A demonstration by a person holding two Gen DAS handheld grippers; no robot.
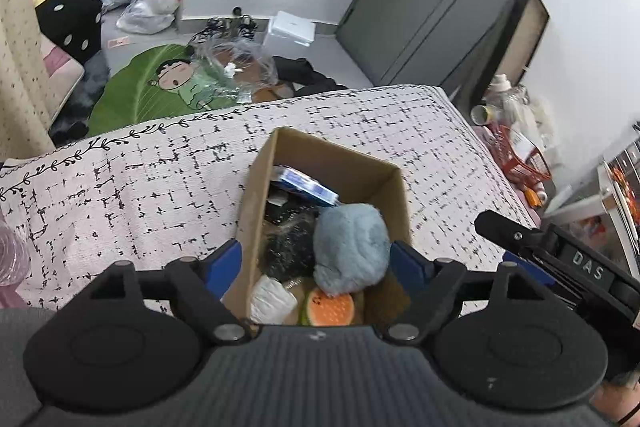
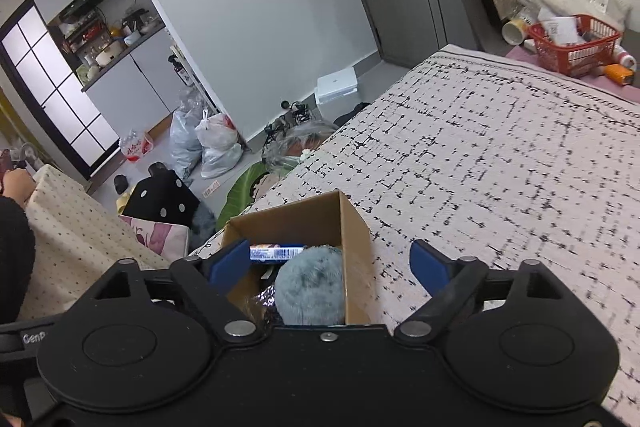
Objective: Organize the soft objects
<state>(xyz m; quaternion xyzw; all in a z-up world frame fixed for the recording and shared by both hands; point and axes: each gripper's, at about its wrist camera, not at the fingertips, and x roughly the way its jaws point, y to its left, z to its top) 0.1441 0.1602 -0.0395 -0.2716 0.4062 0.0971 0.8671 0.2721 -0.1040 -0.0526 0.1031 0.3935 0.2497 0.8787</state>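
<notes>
Blue fingertips of the left gripper (image 1: 316, 263) stand wide apart above an open cardboard box (image 1: 256, 187), gripping nothing — one pad on each side of the box. Inside, a fluffy blue ball (image 1: 350, 247) lies on top against the right wall, with a watermelon-slice toy (image 1: 329, 307) and a white cloth (image 1: 272, 301) nearer the camera and a blue packet (image 1: 306, 187) at the far end. Box and all sit on a checked bedspread (image 1: 120, 203). Beside it the right gripper (image 2: 332, 265) is spread just as wide and empty, over the ball (image 2: 310, 285) and box (image 2: 356, 247). A red basket (image 2: 572, 45) sits beyond the bed.
</notes>
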